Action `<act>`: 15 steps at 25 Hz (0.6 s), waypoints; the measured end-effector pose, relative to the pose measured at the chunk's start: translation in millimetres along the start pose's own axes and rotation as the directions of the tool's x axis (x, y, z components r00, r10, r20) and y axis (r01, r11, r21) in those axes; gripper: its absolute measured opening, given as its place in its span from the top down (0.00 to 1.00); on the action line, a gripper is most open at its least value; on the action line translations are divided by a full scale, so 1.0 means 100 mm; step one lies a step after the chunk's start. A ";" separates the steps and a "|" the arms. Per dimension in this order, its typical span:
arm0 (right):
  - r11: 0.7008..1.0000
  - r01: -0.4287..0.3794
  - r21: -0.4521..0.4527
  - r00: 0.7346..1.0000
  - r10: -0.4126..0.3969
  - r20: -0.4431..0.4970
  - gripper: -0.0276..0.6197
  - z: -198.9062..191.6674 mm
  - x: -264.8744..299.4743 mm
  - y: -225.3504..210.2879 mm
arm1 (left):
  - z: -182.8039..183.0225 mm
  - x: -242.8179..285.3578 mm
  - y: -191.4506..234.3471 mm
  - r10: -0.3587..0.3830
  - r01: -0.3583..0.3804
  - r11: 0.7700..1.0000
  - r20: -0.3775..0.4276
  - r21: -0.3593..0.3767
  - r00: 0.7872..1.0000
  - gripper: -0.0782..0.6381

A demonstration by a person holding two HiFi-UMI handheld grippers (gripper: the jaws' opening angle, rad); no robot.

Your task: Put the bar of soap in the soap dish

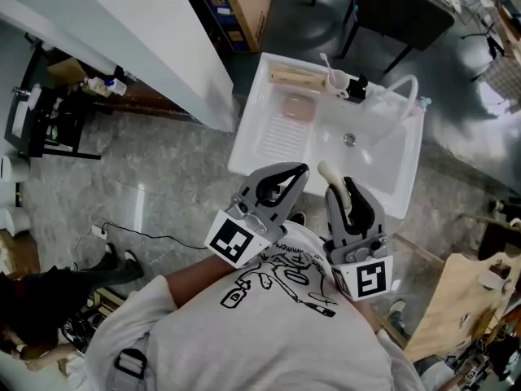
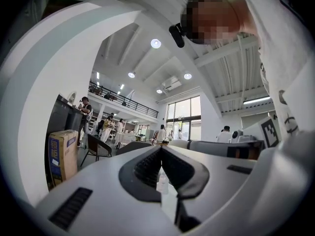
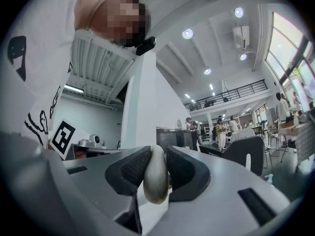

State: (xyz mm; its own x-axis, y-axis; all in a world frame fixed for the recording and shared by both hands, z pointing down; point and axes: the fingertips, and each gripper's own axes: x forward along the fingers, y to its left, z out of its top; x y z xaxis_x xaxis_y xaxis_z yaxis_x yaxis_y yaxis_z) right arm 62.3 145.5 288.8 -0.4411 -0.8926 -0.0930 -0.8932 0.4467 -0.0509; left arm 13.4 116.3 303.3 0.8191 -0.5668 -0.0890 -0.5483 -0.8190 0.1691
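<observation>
Close under the camera, against the person's printed shirt [image 1: 269, 300], the right tongs [image 1: 346, 187] are clamped on the pale bar of soap [image 1: 332, 175] (its rounded end pokes past the tips). The left tongs [image 1: 297, 172] are closed together on nothing. Both hang at the white sink's [image 1: 374, 161] near rim, well apart from the pink soap dish [image 1: 295, 108] on its ribbed drainboard.

The grey left gripper [image 1: 291, 176] and right gripper [image 1: 346, 187] are wearing black-and-white square markers. The bar of soap [image 3: 156, 178] is looking cream-grey. At twelve o'clock, a pink soap dish [image 1: 295, 108] is lying in a white sink [image 1: 374, 161].
</observation>
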 end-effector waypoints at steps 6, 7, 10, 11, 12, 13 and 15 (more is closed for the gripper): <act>1.000 0.009 -0.006 1.000 -0.009 -0.003 0.79 -0.01 0.29 -0.02 | 0.06 0.07 0.27 -0.012 0.012 1.000 -0.001 -0.001 1.000 0.88; 1.000 0.011 -0.008 1.000 -0.011 -0.006 0.79 -0.01 0.33 -0.02 | 0.07 0.08 0.31 -0.015 0.015 1.000 -0.002 -0.001 1.000 0.88; 1.000 0.020 -0.012 1.000 -0.020 -0.008 0.79 -0.01 0.45 -0.03 | 0.09 0.12 0.43 -0.026 0.026 1.000 -0.003 -0.003 1.000 0.88; 1.000 0.023 -0.013 1.000 -0.023 -0.008 0.79 -0.02 0.49 -0.03 | 0.10 0.13 0.47 -0.030 0.030 1.000 -0.003 -0.005 1.000 0.88; 1.000 0.025 -0.014 1.000 -0.025 -0.010 0.79 -0.02 0.54 -0.03 | 0.10 0.14 0.51 -0.032 0.032 0.999 -0.002 -0.007 0.999 0.88; 1.000 0.026 -0.015 1.000 -0.027 -0.013 0.79 -0.03 0.58 -0.03 | 0.11 0.14 0.56 -0.034 0.034 0.999 -0.001 -0.009 0.999 0.88; 0.999 0.030 -0.016 0.999 -0.030 -0.019 0.79 -0.05 0.66 -0.03 | 0.12 0.15 0.64 -0.037 0.037 0.999 -0.001 -0.013 0.999 0.88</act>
State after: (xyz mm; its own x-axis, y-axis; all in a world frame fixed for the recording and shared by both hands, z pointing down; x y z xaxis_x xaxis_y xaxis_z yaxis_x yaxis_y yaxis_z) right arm 35.3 85.3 287.8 -0.4154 -0.9068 -0.0726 -0.9074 0.4186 -0.0376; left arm -11.9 54.2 301.5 0.8387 -0.5363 -0.0946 -0.5157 -0.8380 0.1781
